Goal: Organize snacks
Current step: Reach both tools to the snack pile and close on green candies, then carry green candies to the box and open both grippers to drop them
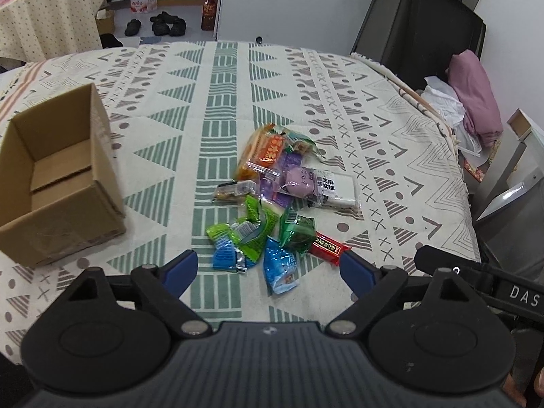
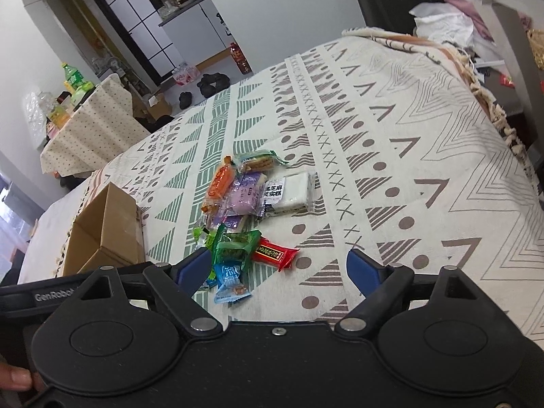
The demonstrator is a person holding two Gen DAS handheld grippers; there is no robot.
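Note:
A pile of wrapped snacks lies on the patterned tablecloth [image 1: 391, 156]: an orange packet [image 1: 265, 149], a purple one [image 1: 299, 180], a white bar with a black label [image 1: 340, 188], green packets [image 1: 251, 227], a red bar [image 1: 331, 248] and blue packets [image 1: 280, 268]. My left gripper [image 1: 268, 267] hovers open just short of the blue packets, holding nothing. To the left stands an open, empty cardboard box [image 1: 102, 156]. My right gripper [image 2: 278, 267] is open and empty over the near side of the pile, by the red bar [image 2: 273, 253] and green packet [image 2: 234, 248]; the box [image 2: 112, 231] is at its left.
The table's right edge has a fringe [image 2: 503, 125]; beyond it lie pink cloth [image 1: 476, 95] and white plastic bags. A second, dotted-cloth table [image 2: 88, 132] with bottles stands at the far left. Shoes [image 1: 163, 23] lie on the floor past the far edge.

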